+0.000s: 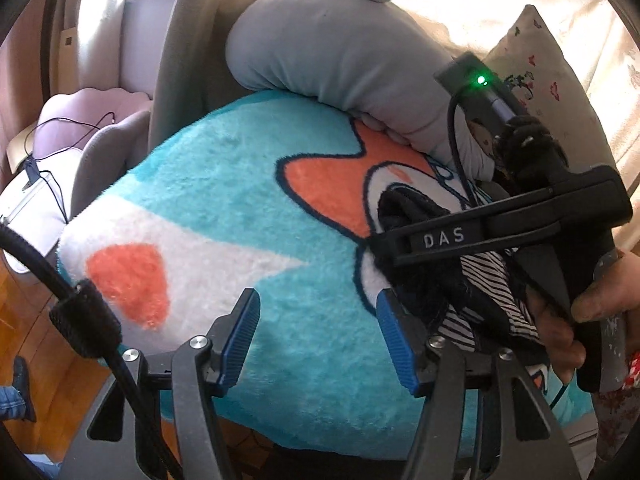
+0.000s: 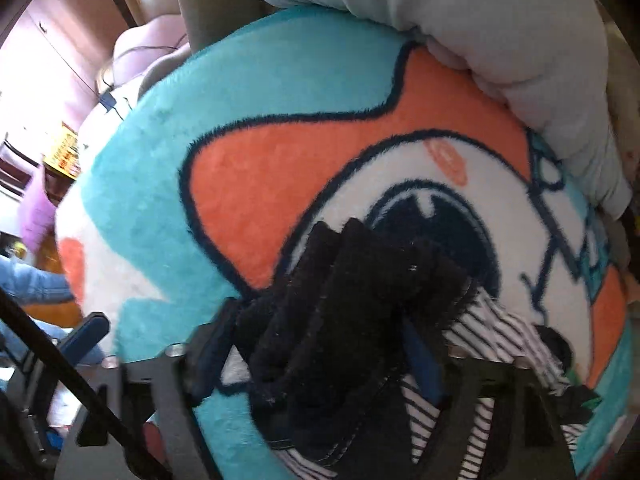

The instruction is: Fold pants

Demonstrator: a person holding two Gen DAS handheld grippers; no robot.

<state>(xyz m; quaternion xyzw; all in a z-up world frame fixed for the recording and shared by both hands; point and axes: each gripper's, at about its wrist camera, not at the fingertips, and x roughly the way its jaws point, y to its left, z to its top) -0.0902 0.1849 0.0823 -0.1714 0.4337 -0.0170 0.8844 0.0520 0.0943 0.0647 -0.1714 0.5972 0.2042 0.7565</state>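
Note:
The pants (image 2: 352, 304) are a bunched bundle of black cloth with black-and-white striped lining. My right gripper (image 2: 320, 352) is shut on the bundle, which fills the gap between its jaws and sticks out over a teal, orange and white plush blanket (image 2: 160, 140). In the left wrist view the right gripper (image 1: 384, 244) comes in from the right, held by a hand, with the pants (image 1: 472, 296) hanging under it. My left gripper (image 1: 320, 338) is open and empty, its blue pads (image 1: 240, 336) just above the blanket (image 1: 224, 184), the right pad close beside the pants.
A grey plush pillow (image 1: 332, 48) lies along the blanket's far edge. A printed cushion (image 1: 548, 80) stands at the right. A grey chair (image 1: 104, 152), white device with cables (image 1: 32, 196) and wooden floor (image 1: 24, 320) are at the left.

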